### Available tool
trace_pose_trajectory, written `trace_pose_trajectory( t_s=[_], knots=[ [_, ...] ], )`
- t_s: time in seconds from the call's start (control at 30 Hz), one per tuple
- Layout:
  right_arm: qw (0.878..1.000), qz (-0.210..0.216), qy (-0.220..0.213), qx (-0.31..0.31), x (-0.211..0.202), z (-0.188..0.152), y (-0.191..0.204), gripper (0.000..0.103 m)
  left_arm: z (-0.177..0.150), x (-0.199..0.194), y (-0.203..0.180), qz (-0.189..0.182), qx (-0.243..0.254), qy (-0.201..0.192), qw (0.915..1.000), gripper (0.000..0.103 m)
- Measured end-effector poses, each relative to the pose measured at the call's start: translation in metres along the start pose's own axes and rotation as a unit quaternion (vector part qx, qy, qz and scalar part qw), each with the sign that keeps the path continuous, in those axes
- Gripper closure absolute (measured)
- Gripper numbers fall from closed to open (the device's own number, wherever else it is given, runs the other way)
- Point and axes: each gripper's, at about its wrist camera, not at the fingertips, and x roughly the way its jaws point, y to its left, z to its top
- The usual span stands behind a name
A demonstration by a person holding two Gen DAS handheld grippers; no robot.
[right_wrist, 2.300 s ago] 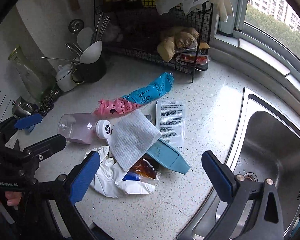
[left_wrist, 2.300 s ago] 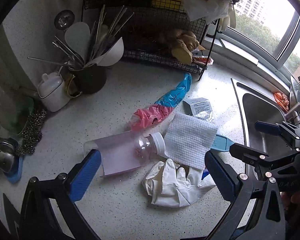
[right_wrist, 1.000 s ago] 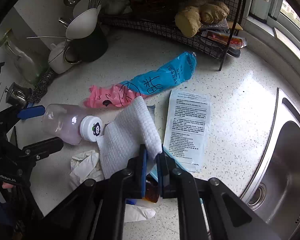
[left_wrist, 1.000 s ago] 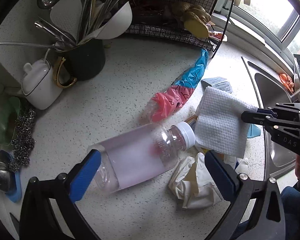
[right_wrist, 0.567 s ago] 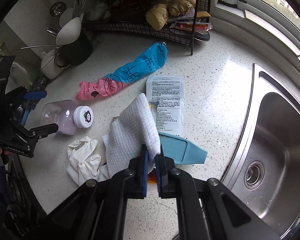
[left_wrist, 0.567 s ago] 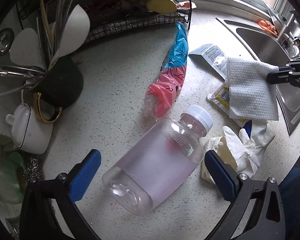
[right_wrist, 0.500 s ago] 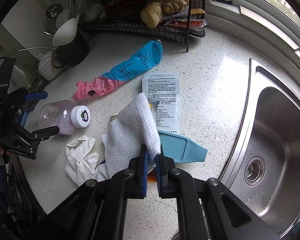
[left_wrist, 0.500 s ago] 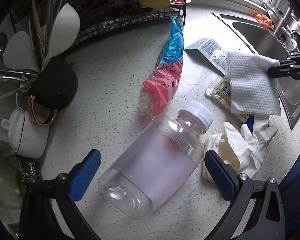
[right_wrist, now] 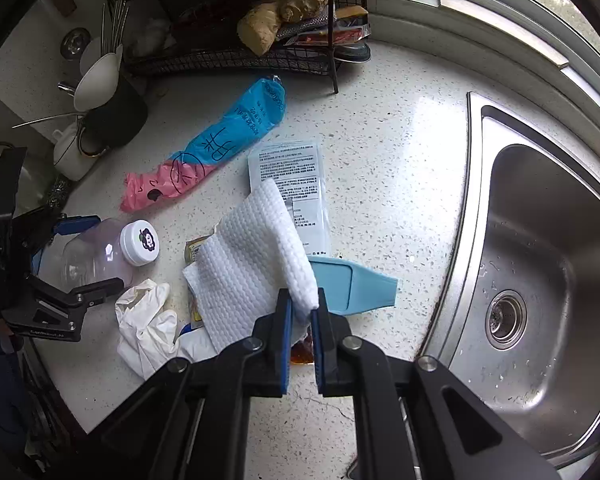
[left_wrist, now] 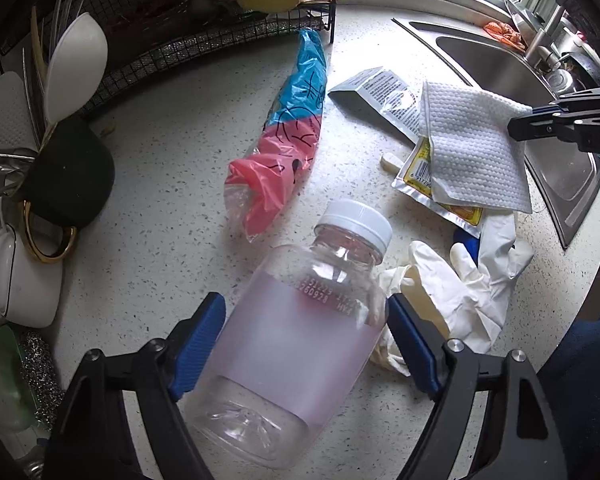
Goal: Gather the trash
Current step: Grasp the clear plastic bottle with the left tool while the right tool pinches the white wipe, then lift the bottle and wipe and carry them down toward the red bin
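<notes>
1. Speckled white countertop (right_wrist: 380,152) is seen beside a steel sink (right_wrist: 540,280), whose basin holds only water drops around the drain.
2. At the back, a black wire rack (right_wrist: 236,56) is loaded with ginger (right_wrist: 284,12) and packets; a dark cup (left_wrist: 66,176) is filled with spoons and utensils, with a white lidded pot (left_wrist: 18,276) just beside it.
3. A clear plastic bottle (left_wrist: 300,344) with a white cap is lying on its side, partly filled with pale pink liquid. It is bracketed by the left gripper (left_wrist: 306,338), whose blue pads are set at each side of the body; whether they press it cannot be told.
4. A white textured cloth (right_wrist: 256,268) is clamped at one corner by the right gripper (right_wrist: 301,312), its free part draped over a yellow sachet (left_wrist: 424,172) and a printed packet (right_wrist: 296,188).
5. A blue-and-pink plastic bag (right_wrist: 216,152), a crumpled white glove (left_wrist: 460,280) and a light blue flat piece (right_wrist: 352,284) are left on the counter near the bottle.
</notes>
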Motion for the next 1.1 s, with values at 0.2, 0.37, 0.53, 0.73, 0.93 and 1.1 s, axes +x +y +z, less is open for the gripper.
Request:
trace_pose_trajectory(
  t_s=[0.2,0.37,0.53,0.73,0.93,1.1],
  knots=[
    [1.0,-0.009,-0.012,0.0,-0.011,-0.003,-0.006,0.096,-0.001,-0.015,-0.005,-0.002,-0.05,-0.012,0.9987,0.026],
    [0.999,0.002,-0.032,-0.009,-0.026,-0.008,-0.006,0.097,0.006,-0.041,-0.009,0.006,-0.077,-0.031,0.9965,0.027],
    [0.998,0.017,-0.054,-0.014,-0.043,-0.019,-0.009,0.099,0.018,-0.069,-0.038,0.012,-0.065,-0.057,0.9961,0.027],
    [0.996,0.031,-0.08,-0.016,-0.068,-0.036,-0.015,0.099,0.029,-0.087,-0.076,0.003,-0.053,-0.068,0.9963,0.027],
    [0.994,0.048,-0.094,0.005,-0.09,-0.064,-0.029,0.099,0.035,-0.097,-0.116,-0.009,-0.021,-0.074,0.997,0.027],
    [0.994,0.048,-0.097,0.03,-0.105,-0.097,-0.046,0.099,0.035,-0.101,-0.16,-0.016,0.012,-0.071,0.9973,0.028]
  ],
)
